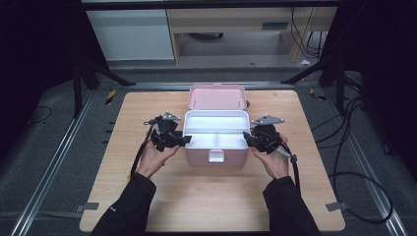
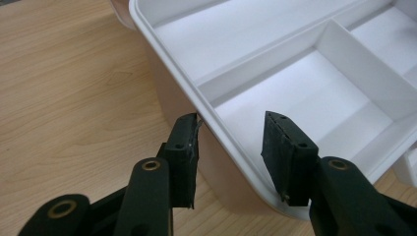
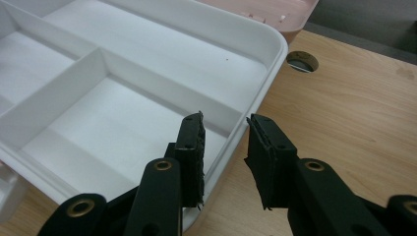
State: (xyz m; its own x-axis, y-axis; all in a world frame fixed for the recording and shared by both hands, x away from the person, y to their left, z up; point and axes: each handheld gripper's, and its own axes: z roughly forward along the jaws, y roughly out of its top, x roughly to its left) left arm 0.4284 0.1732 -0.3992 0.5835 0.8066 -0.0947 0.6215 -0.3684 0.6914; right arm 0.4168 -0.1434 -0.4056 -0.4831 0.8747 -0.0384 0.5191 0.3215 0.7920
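I see the open pink box [image 1: 215, 156] mid-worktop [image 1: 196, 196], toward its far edge, white tray [image 2: 275, 98] inside. My left hand-held gripper [image 2: 231, 147] straddles the tray's left rim, jaws parted; my right hand-held gripper [image 3: 226, 157] straddles its right rim, also parted.

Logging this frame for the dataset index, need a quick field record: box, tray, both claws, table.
box: pink box, lid open, tipped back
tray: white tray seated in box, divided compartments, all empty
left claw: open, jaws straddle tray's left rim
right claw: open, jaws straddle tray's right rim
latch: white latch on box front
table: wooden table, round hole by the box
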